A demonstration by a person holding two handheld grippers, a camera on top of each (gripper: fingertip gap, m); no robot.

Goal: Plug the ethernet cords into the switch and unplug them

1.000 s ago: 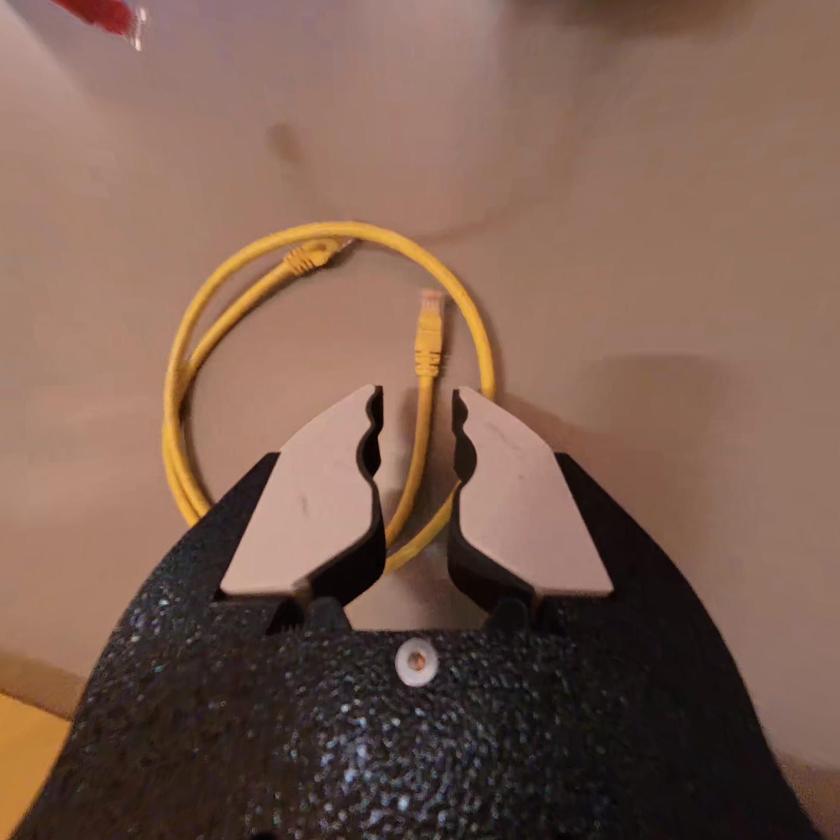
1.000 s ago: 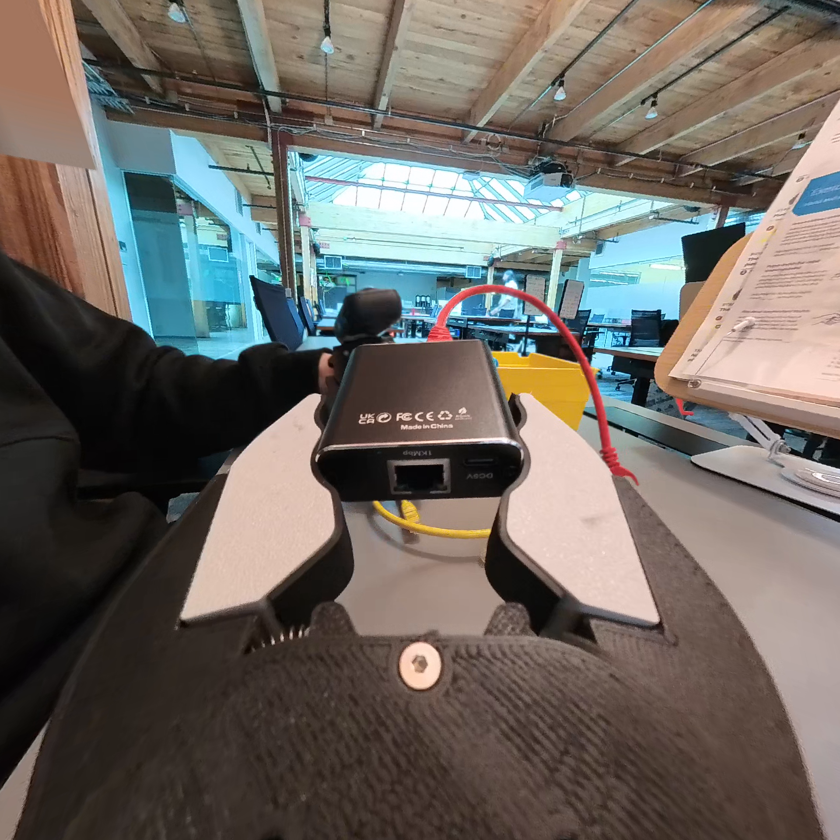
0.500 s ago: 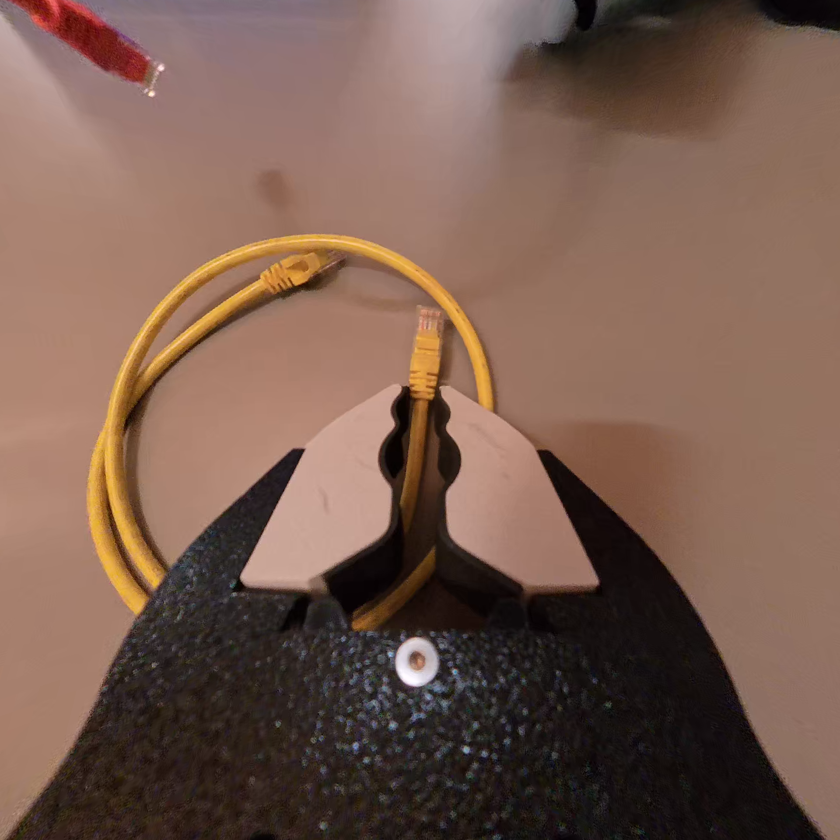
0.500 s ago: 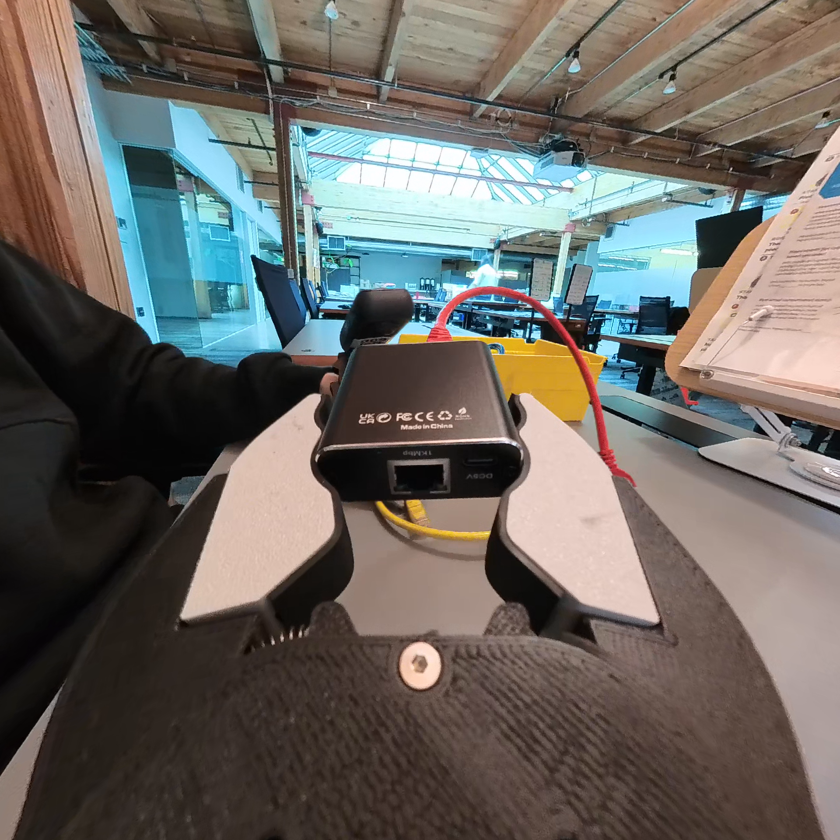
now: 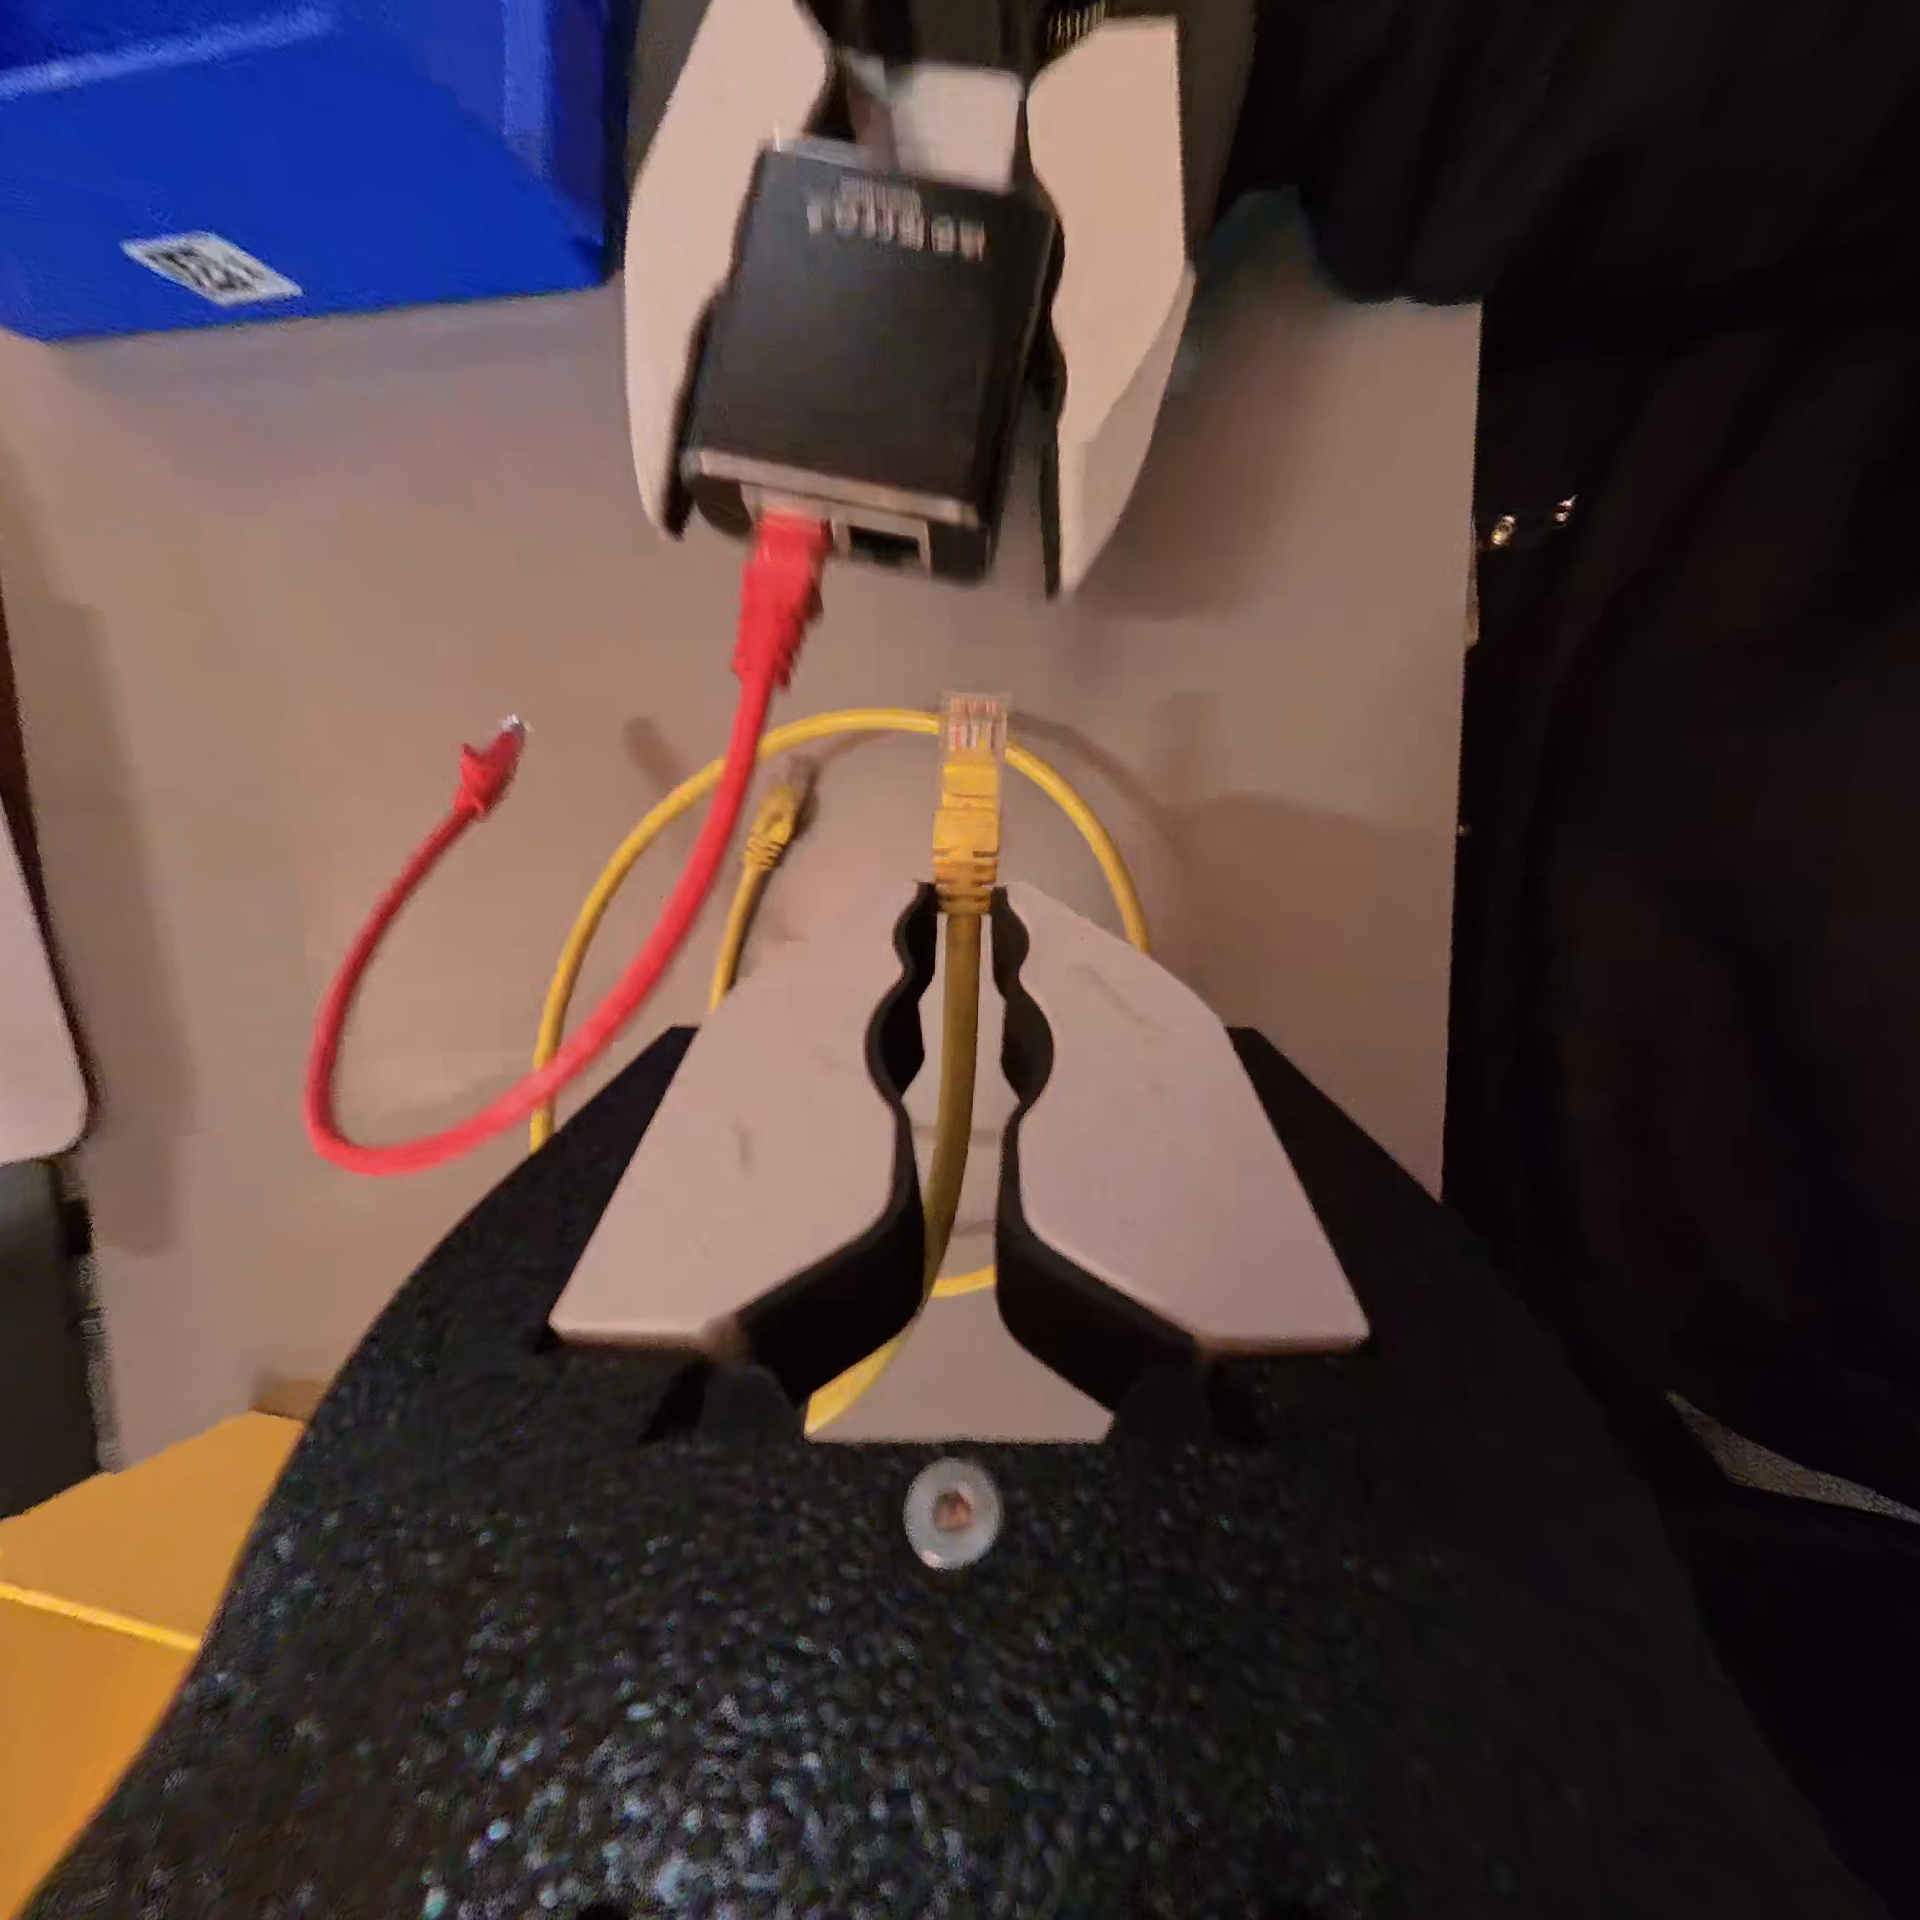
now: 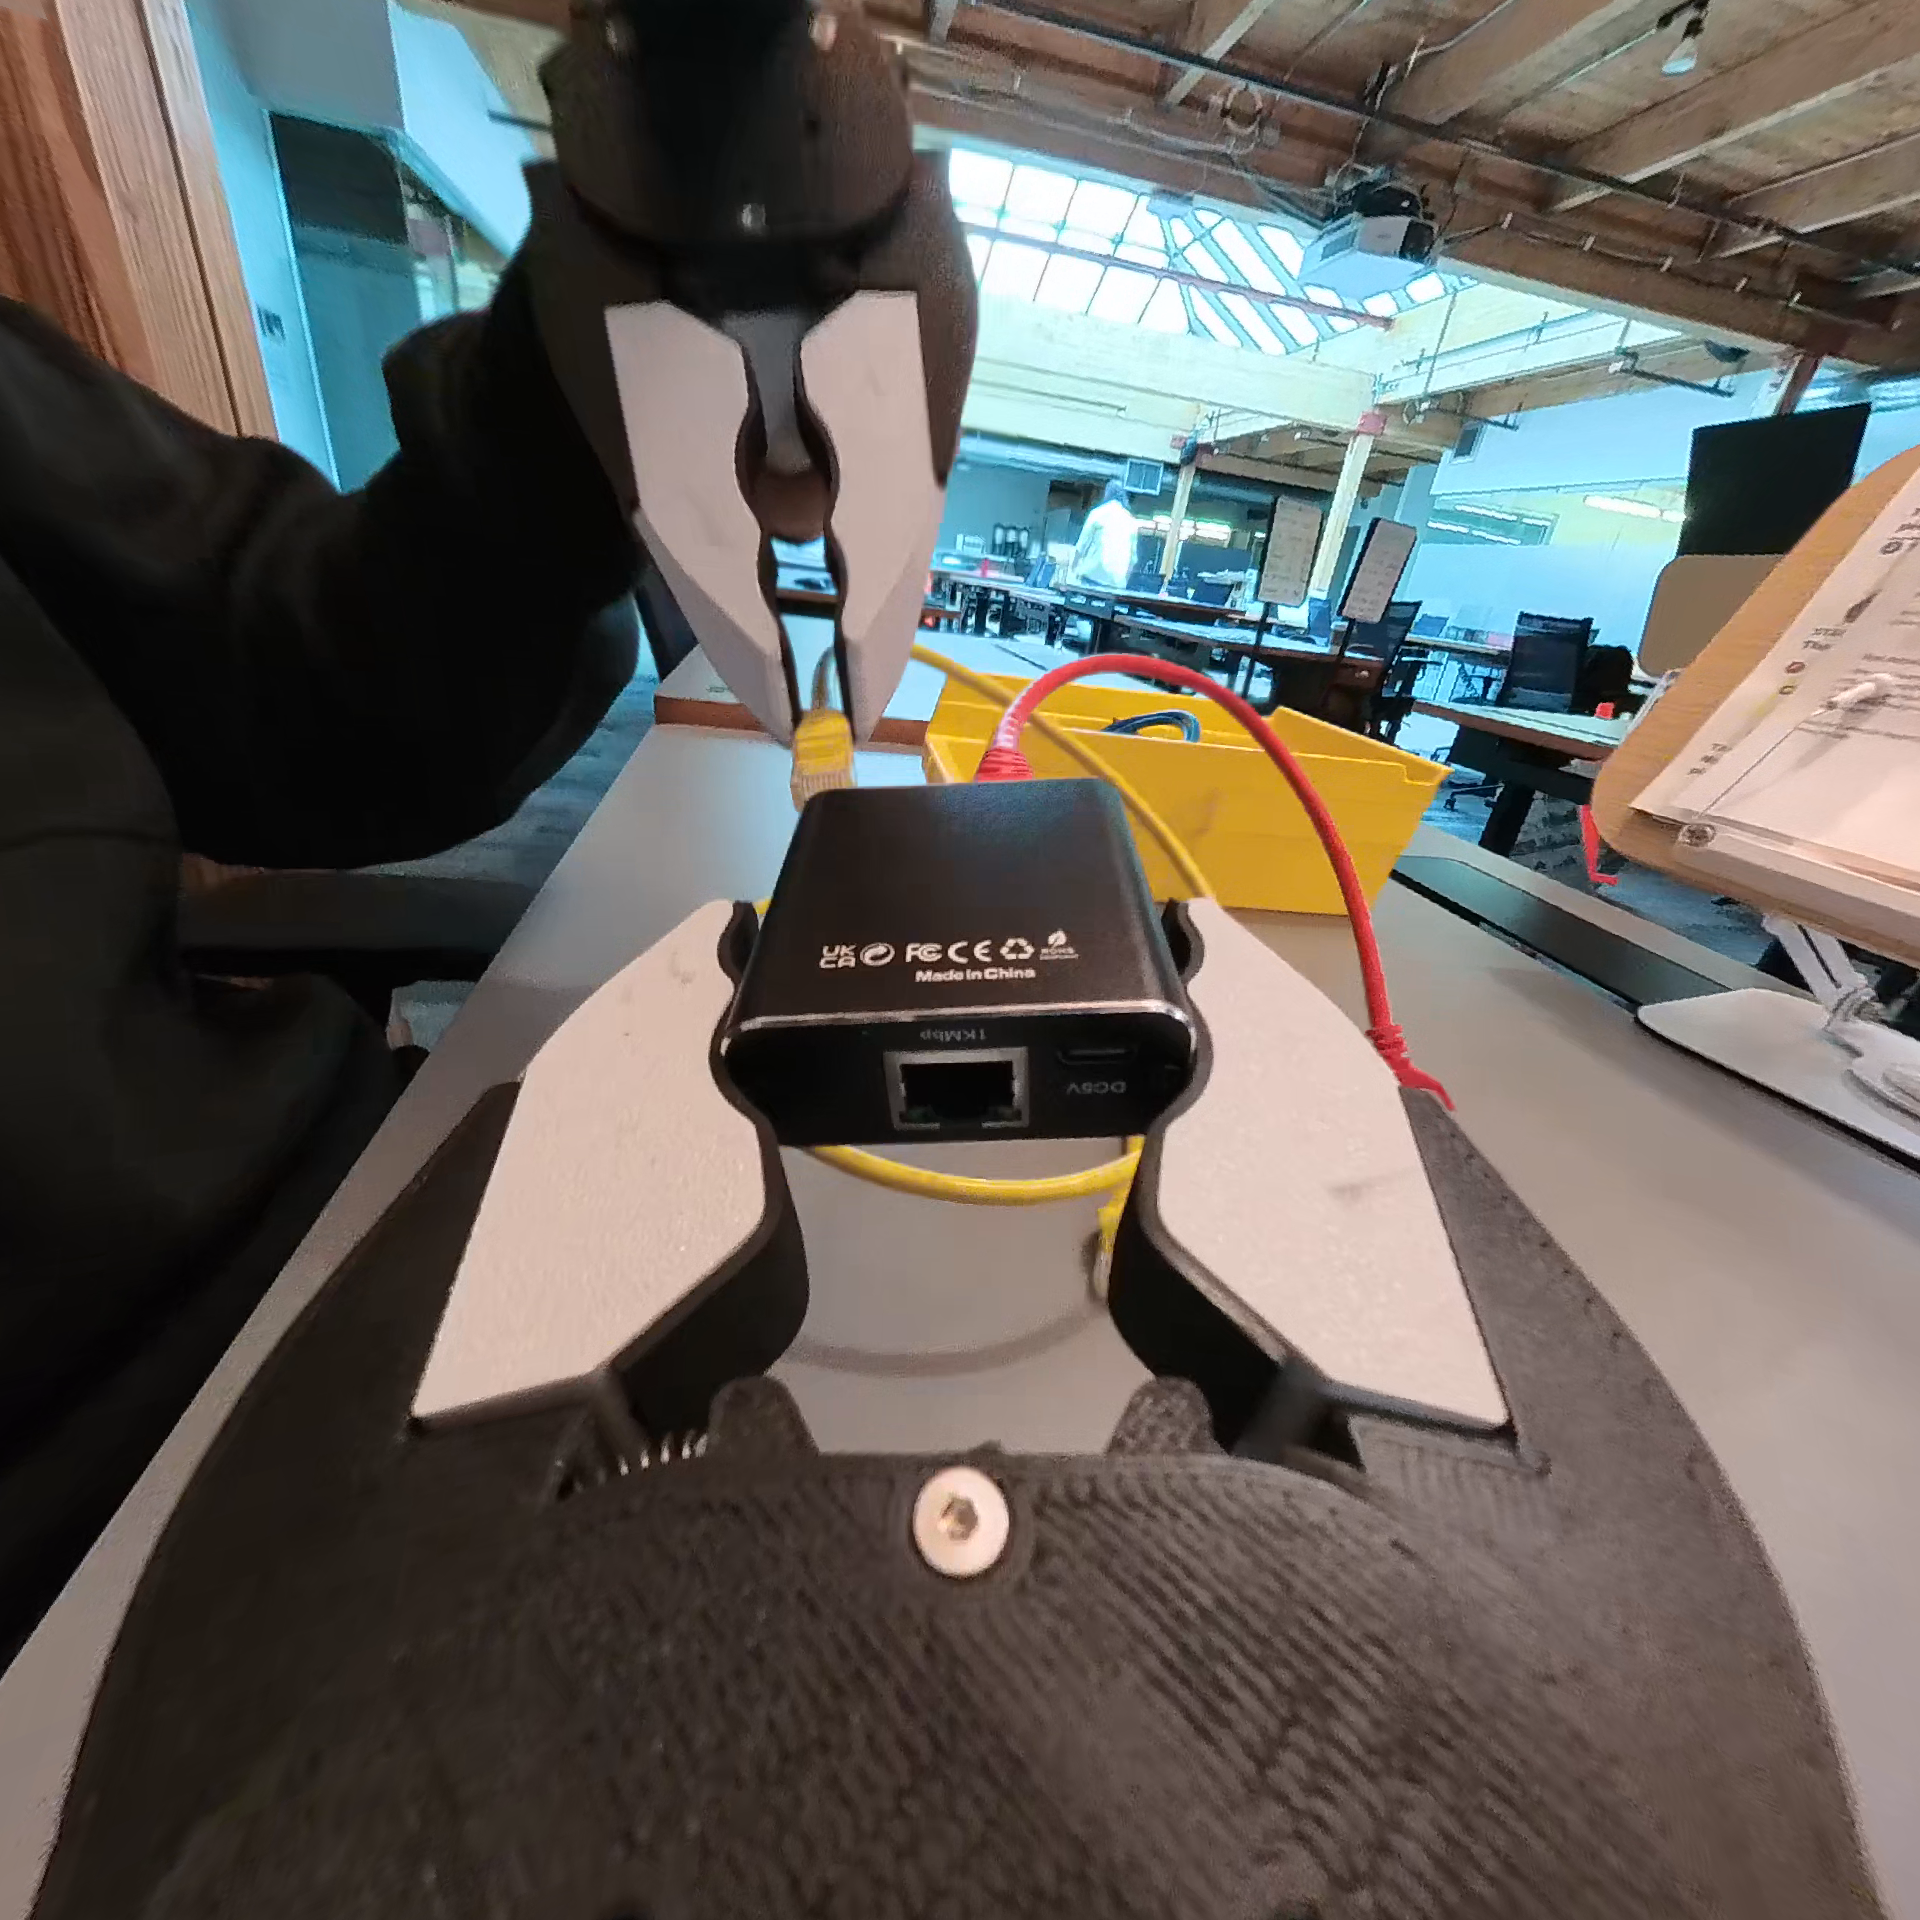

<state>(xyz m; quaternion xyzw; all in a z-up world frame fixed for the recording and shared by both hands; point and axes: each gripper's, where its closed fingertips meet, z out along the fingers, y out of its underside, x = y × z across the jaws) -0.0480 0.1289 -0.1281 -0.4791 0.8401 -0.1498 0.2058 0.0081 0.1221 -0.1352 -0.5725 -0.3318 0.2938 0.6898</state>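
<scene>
My left gripper (image 5: 961, 904) is shut on the yellow ethernet cord (image 5: 956, 1049), just behind its plug (image 5: 971, 805), which points at the black switch (image 5: 862, 353). My right gripper (image 6: 961, 914) is shut on the switch (image 6: 956, 925) and holds it above the table; it shows in the left wrist view (image 5: 904, 540) too. A red cord (image 5: 686, 904) is plugged into the switch's left port; the port (image 5: 888, 542) beside it is empty. The red cord's other plug (image 5: 488, 769) hangs free. In the right wrist view the left gripper (image 6: 816, 717) holds the yellow plug (image 6: 821, 764) just beyond the switch.
A grey table (image 5: 1299, 665) lies below, with the yellow cord's loop (image 5: 623, 883) on it. A blue bin (image 5: 291, 156) and a yellow bin (image 6: 1247, 769) stand nearby. A document stand (image 6: 1766, 748) is at the right. A person's dark sleeve (image 6: 260, 644) is at the left.
My left gripper closed on the yellow cord, lifted its plug off the table and swung up to face the switch. The right gripper kept hold of the switch.
</scene>
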